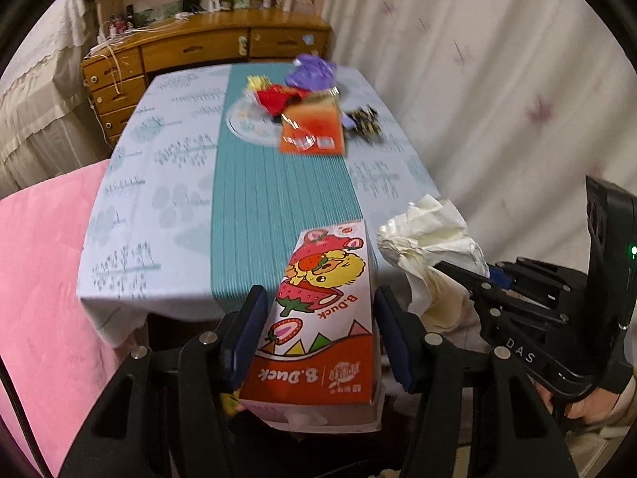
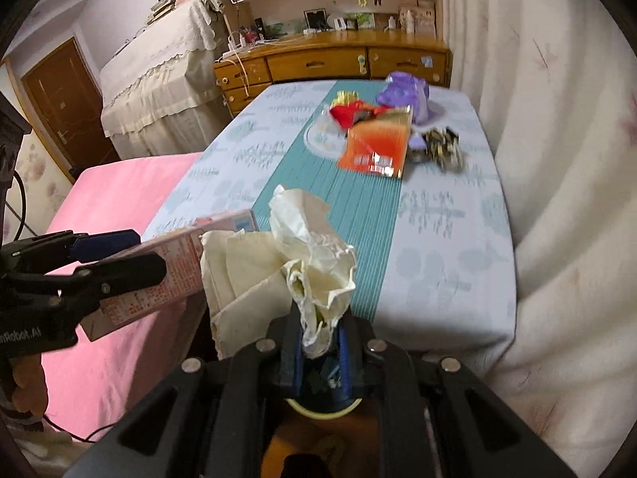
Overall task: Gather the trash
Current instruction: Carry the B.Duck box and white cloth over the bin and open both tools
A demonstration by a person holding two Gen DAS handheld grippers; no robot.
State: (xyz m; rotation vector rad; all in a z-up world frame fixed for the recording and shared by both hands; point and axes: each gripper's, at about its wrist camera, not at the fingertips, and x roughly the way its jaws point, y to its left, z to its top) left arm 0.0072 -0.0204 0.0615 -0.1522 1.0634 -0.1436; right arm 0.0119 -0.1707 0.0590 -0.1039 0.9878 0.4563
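Cardboard B.Duck carton [image 1: 322,318] sits clamped between your left gripper [image 1: 318,330] pads, past the table [image 1: 167,183] edge; right gripper [image 2: 318,342] pinches crumpled tissue [image 2: 294,255] by one thin corner; a quick swing could tear it loose; wrappers [image 1: 312,129] remain on the table

**Carton clamped at the table's near edge**

Your left gripper [image 1: 316,328] has its blue pads pressed on both sides of the B.Duck carton [image 1: 322,318], which lies lengthwise over the near edge of the table [image 1: 159,207]. To the right, your right gripper [image 1: 458,275] pinches a crumpled white tissue [image 1: 430,239]. At the far end lie an orange packet [image 1: 312,127], a red wrapper [image 1: 274,99], a purple bag [image 1: 310,73] and a dark wrapper [image 1: 364,119], close together.
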